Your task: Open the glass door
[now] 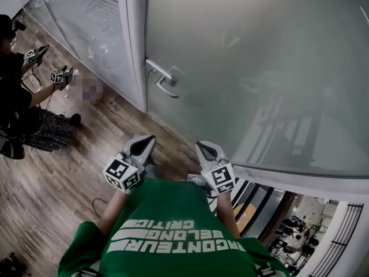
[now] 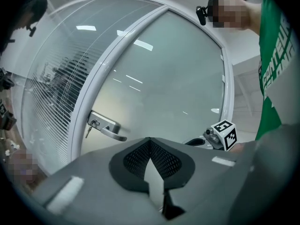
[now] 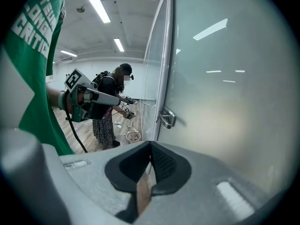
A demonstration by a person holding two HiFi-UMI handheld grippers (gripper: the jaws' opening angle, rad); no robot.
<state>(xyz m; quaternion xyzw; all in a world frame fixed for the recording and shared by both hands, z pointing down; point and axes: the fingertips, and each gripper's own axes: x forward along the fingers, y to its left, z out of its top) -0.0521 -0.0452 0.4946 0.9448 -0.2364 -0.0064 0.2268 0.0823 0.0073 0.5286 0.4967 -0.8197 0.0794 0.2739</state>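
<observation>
Frosted glass door fills the upper right of the head view: one large pale grey-green pane, milky and dimly reflective, set in a white frame. Its left edge lies along a white upright frame post, and whether the latch is caught cannot be told. Close to that edge sits a silver lever handle on a metal backplate, its lever pointing toward the middle of the pane. In the left gripper view a small key hangs from the lock just beside the handle. Beyond the post stands a clear glass partition with fine horizontal stripes, rising from a brown wood-plank floor.

A person in a green printed shirt faces the door, both grippers well apart from the handle. The left gripper has its grey jaws pressed together at the tips with nothing between them. The right gripper is likewise closed and empty, nearer the pane. At the floor's far left edge a second person in dark clothes holds another pair of grippers.
</observation>
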